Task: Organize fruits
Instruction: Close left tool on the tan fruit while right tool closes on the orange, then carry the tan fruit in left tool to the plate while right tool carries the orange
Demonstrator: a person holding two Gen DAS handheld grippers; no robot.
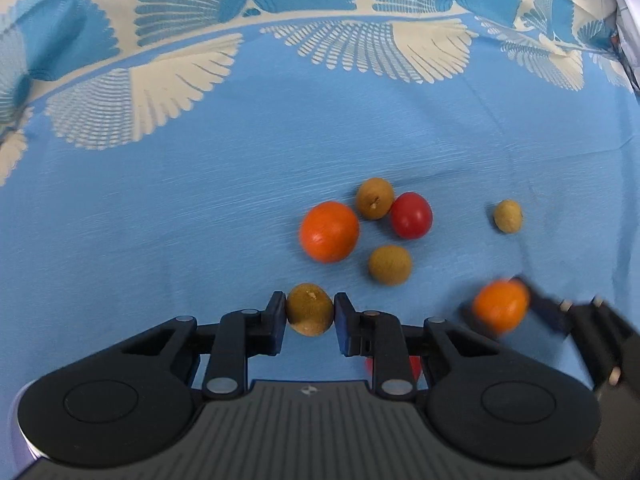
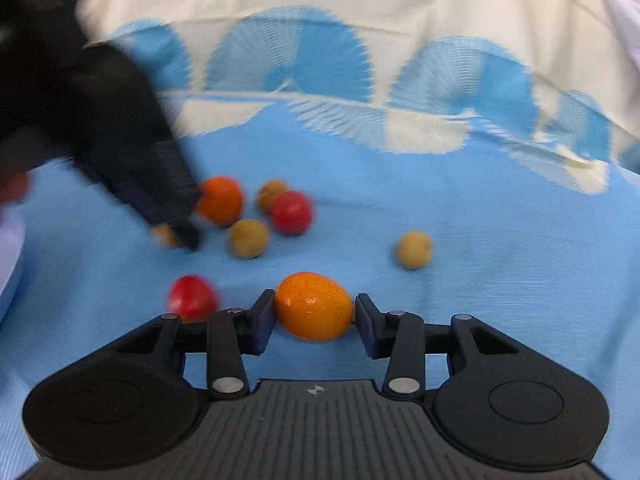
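I see the blue cloth [image 1: 160, 208] under everything, with the loose fruit scattered at 1 o'clock from my left tongs [image 1: 310, 312]. Those tongs pinch a brown longan [image 1: 310, 309], a small, rough, nearly round fruit with its stem scar up. My right tongs [image 2: 314, 314] bracket an orange kumquat [image 2: 314, 306], long axis running 9 to 3 across the jaws; the left pad touches, but a sliver of gap shows at the right pad, so I cannot tell whether the grip is firm. The nearest like fruit, another longan [image 1: 390, 265], lies closer to my left tongs.
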